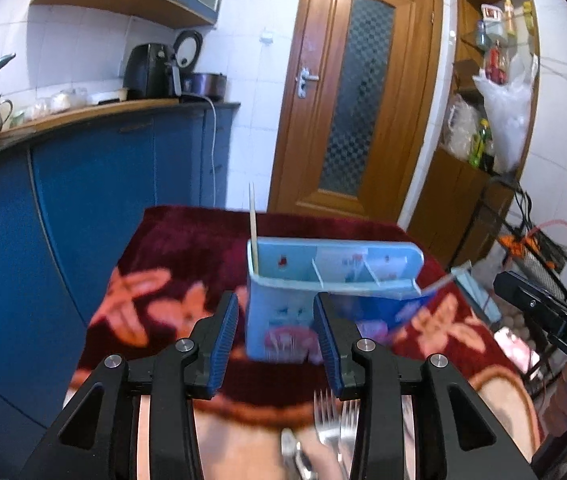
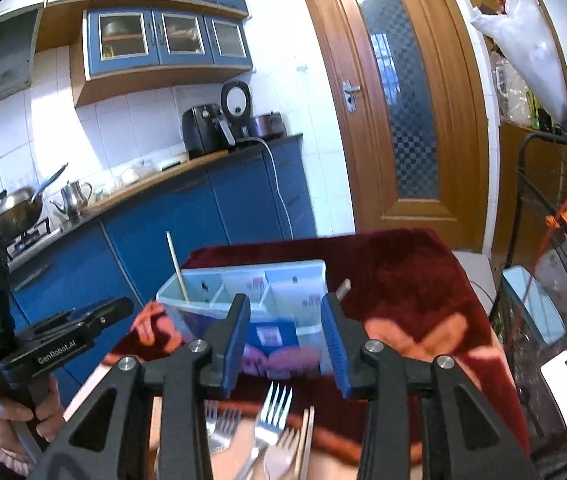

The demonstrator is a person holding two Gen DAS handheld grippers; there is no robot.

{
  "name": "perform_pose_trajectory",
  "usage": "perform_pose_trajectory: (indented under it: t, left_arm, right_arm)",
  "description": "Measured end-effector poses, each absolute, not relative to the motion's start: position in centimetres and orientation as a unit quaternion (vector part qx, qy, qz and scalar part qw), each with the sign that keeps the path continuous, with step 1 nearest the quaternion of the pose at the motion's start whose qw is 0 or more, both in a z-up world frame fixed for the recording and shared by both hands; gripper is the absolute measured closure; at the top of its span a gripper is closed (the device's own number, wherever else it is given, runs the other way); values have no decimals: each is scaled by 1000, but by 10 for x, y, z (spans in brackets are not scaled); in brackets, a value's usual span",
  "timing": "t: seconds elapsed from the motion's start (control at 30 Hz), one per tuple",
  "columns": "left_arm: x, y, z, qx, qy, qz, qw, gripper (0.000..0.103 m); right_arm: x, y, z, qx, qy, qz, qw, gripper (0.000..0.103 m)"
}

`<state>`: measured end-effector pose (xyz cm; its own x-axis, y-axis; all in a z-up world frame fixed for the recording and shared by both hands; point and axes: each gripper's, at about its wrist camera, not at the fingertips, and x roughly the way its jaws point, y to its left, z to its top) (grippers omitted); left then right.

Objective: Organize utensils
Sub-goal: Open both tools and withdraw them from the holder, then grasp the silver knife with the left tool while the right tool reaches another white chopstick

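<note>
A light blue utensil holder (image 1: 323, 276) with three compartments stands on the red floral table cloth (image 1: 171, 264); it also shows in the right wrist view (image 2: 251, 292). One wooden chopstick (image 1: 253, 224) stands upright in its left compartment, also seen in the right wrist view (image 2: 177, 268). Several metal forks (image 2: 271, 416) lie on the table just below the grippers, and show in the left wrist view (image 1: 331, 424). My left gripper (image 1: 277, 312) is open and empty, just in front of the holder. My right gripper (image 2: 285, 312) is open and empty above the forks.
Blue kitchen cabinets (image 1: 115, 184) with a worktop run along the left. A wooden door (image 1: 359, 92) stands behind the table. A black wire rack (image 2: 543, 300) with clutter stands to the right. The left gripper's body (image 2: 43, 344) shows at the left of the right wrist view.
</note>
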<state>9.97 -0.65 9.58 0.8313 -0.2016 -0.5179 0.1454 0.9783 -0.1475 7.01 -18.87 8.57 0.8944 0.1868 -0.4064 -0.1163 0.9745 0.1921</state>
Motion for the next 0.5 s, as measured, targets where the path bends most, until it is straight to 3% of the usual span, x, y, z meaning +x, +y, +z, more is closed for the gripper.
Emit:
perform_pose_trajectory:
  t: [0.5]
  left_arm:
    - [67, -9, 39, -37, 428, -122, 895, 63]
  right_arm:
    - [40, -191, 33, 47, 333, 64, 939, 63]
